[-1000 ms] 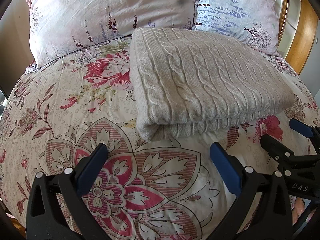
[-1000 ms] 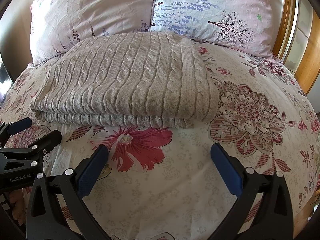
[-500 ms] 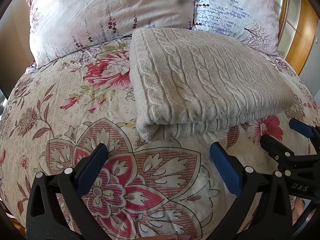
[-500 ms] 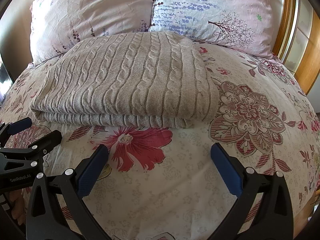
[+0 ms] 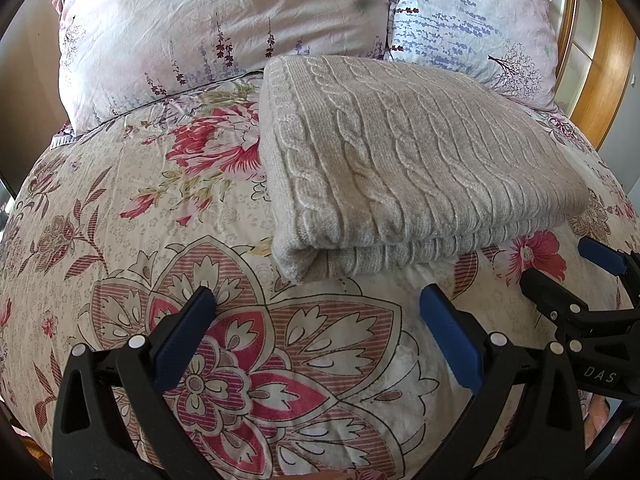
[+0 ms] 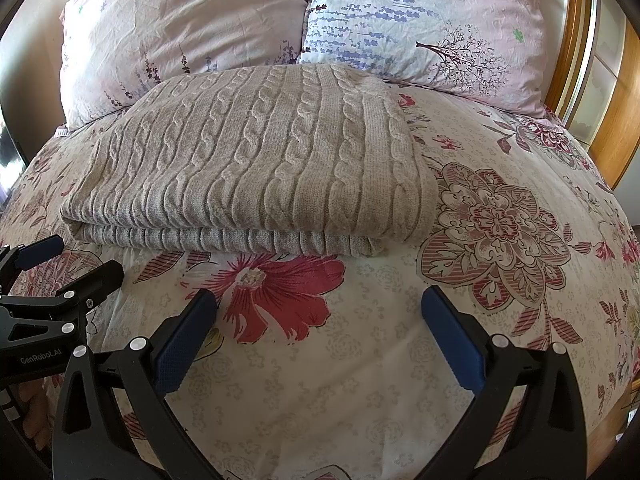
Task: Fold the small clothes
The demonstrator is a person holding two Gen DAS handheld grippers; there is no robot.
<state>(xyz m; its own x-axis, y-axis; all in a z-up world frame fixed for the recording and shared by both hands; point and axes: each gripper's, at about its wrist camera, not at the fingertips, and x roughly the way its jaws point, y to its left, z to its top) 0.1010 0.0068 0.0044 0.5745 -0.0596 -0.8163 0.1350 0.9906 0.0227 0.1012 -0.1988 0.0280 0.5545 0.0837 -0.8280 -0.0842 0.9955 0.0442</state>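
A beige cable-knit sweater (image 5: 404,160) lies folded in a flat rectangle on the floral bed cover; it also shows in the right wrist view (image 6: 256,168). My left gripper (image 5: 320,300) is open and empty, just in front of the sweater's near left corner. My right gripper (image 6: 320,300) is open and empty, in front of the sweater's near edge. Each gripper shows in the other's view: the right one at the right edge (image 5: 568,276), the left one at the left edge (image 6: 68,260). Neither touches the sweater.
The bed is covered by a floral duvet (image 5: 132,216), also in the right wrist view (image 6: 500,216). Two pillows lean at the head: a pink one (image 5: 208,24) and a pale blue one (image 6: 420,20). A wooden headboard (image 6: 616,112) stands at the right.
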